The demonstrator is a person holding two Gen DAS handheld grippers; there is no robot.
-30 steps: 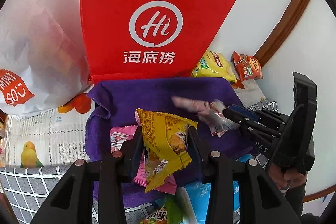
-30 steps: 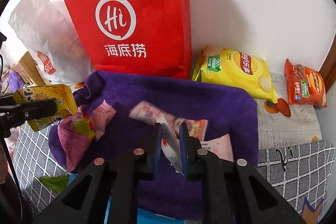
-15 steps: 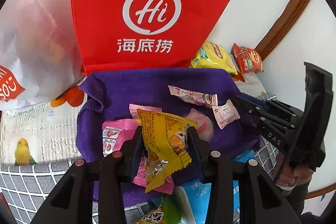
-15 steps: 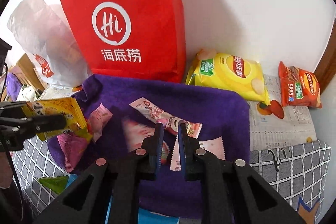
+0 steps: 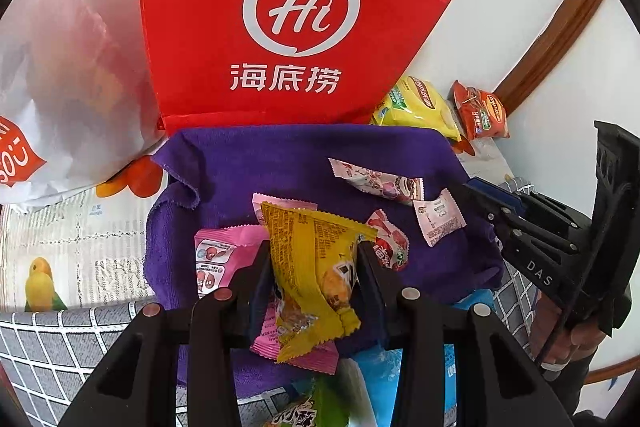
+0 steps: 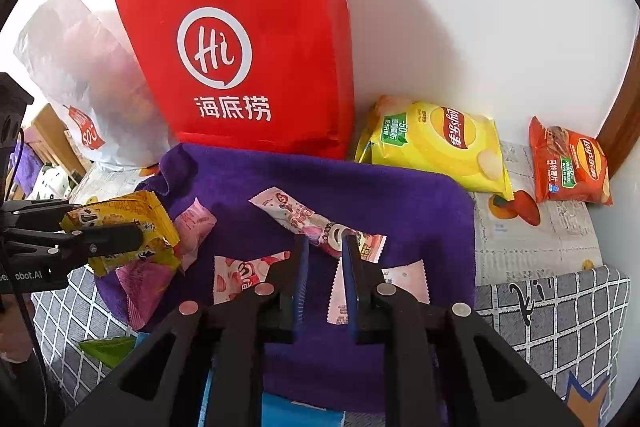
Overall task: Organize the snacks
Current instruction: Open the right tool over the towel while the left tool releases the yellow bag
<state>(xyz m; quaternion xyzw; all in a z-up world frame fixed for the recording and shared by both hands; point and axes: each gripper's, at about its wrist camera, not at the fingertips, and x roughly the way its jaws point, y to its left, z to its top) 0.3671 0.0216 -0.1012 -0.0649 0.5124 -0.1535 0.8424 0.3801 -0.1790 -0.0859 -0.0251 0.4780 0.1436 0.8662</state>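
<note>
My left gripper (image 5: 313, 251) is shut on a yellow snack packet (image 5: 312, 255) and holds it just above the near left part of a purple cloth (image 5: 280, 163). Pink packets (image 5: 216, 259) lie under it. In the right wrist view my right gripper (image 6: 324, 241) hangs over the middle of the cloth. Its jaws are opening and nothing is between them. Below its tips lie a long pink-and-white packet (image 6: 316, 223), a strawberry-print packet (image 6: 240, 275) and a small white sachet (image 6: 400, 279).
A tall red paper bag (image 6: 248, 59) stands against the wall behind the cloth, with a white plastic bag (image 6: 80, 75) to its left. A yellow crisp bag (image 6: 436, 143) and an orange crisp bag (image 6: 568, 163) lie at the back right. Green and blue packets (image 5: 380, 379) sit at the near edge.
The right gripper let go of the packet it was pinching, and that packet dropped onto the purple cloth. Its jaws have parted. The left gripper still holds the yellow packet in place.
</note>
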